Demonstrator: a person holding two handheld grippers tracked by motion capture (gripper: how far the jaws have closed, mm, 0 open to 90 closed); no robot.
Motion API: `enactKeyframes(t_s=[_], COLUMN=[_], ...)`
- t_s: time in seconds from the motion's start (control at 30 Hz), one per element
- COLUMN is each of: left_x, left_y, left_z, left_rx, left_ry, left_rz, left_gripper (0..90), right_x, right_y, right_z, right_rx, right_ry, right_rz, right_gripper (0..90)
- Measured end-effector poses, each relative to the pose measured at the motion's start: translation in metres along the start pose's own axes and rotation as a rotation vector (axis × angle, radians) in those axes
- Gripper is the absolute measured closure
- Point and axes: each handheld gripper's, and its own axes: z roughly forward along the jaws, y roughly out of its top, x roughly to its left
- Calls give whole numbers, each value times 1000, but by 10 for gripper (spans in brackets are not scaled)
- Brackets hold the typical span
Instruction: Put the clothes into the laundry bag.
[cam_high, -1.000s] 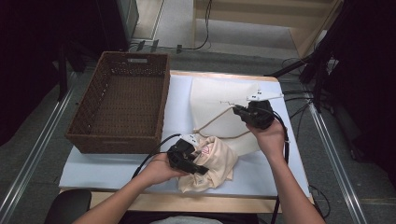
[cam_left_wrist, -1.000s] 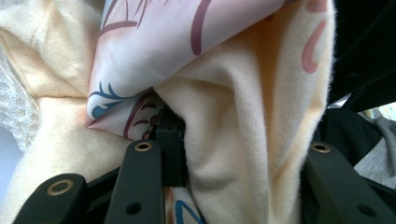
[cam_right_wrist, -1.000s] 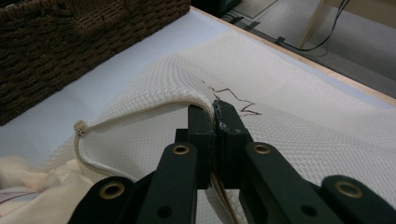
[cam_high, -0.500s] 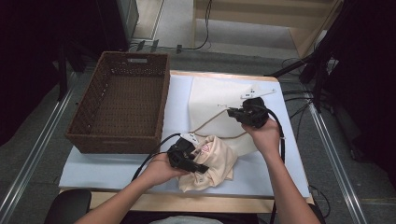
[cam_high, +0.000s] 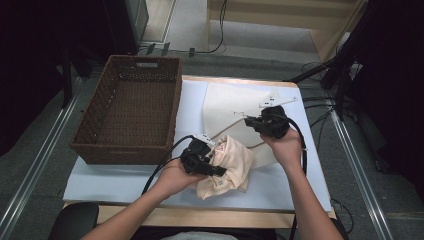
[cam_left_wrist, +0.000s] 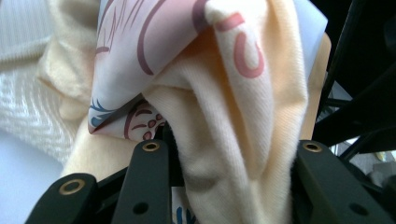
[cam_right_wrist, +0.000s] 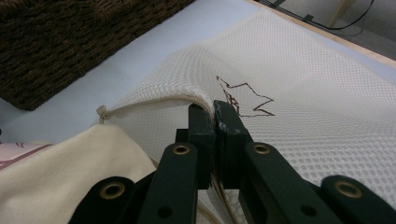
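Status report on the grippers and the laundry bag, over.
Right gripper shut on mesh bag edge, lifting it. Left gripper clamps cream garment at bag mouth. Wicker basket alongside, nothing blocking.

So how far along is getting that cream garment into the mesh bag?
Early. Done: the right gripper has pinched the mesh bag at its zipper edge and lifted it open. In hand: the left gripper is clamped on the bunched garment, beside the opening. Left: pushing the garment inside, since most of it lies on the table. The wicker basket looks empty.

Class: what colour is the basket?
Dark brown woven wicker basket, clearest in the high view.
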Motion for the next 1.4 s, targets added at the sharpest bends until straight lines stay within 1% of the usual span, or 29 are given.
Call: enactKeyframes(t_s=[0.1,0.17,0.23,0.3,0.37,0.4,0.47,0.5,0.57,0.6,0.63,0.73,0.83,0.93,0.97,1.0,1.07,1.13,1.2,1.27,1.33,1.4], left_x=[-2,-4,-3,-1,0,2,6,10,13,14,14,14,15,16,18,19,22,23,22,20,19,17], left_y=[8,14,21,26,30,32,34,36,36,37,39,47,57,64,65,65,64,63,63,64,64,63], left_z=[-1,0,1,6,13,16,23,27,31,32,30,24,20,24,27,30,36,39,36,31,24,18], left_rx=[-15,-32,-42,-38,-23,-15,-11,2,0,-6,-27,-62,-65,-58,-55,-50,-34,-30,-32,-34,-26,-22], left_ry=[2,19,28,35,51,54,43,34,43,42,46,51,72,126,131,129,131,127,113,92,79,63], left_rz=[-12,-23,-33,-44,-46,-55,-90,-108,-122,-129,-133,-153,-149,-138,-138,-146,-147,-143,-142,-132,-119,-116], left_gripper=[638,637,634,632,629,629,629,628,628,629,629,630,628,614,605,592,555,505,439,381,358,331], right_x=[1,1,1,2,2,2,3,3,3,3,4,5,6,7,7,7,7,6,5,4,4,3], right_y=[0,0,0,1,1,1,2,1,1,1,2,2,3,3,3,3,2,2,1,1,0,0], right_z=[-1,-1,-2,-3,-4,-5,-6,-7,-8,-8,-8,-10,-11,-12,-12,-12,-12,-11,-12,-12,-12,-13], right_rx=[-5,-4,-4,-7,-12,-14,-16,-16,-17,-18,-19,-24,-28,-33,-34,-34,-27,-24,-26,-27,-26,-25], right_ry=[4,7,10,12,16,19,20,20,24,27,30,35,45,48,51,53,56,58,60,62,62,61], right_rz=[0,1,-1,0,1,-2,-2,0,1,1,2,-1,-5,-7,-9,-10,-10,-12,-8,-12,-12,-10], right_gripper=[879,879,879,879,879,879,879,879,879,880,879,879,879,879,879,879,879,879,879,879,879,879])
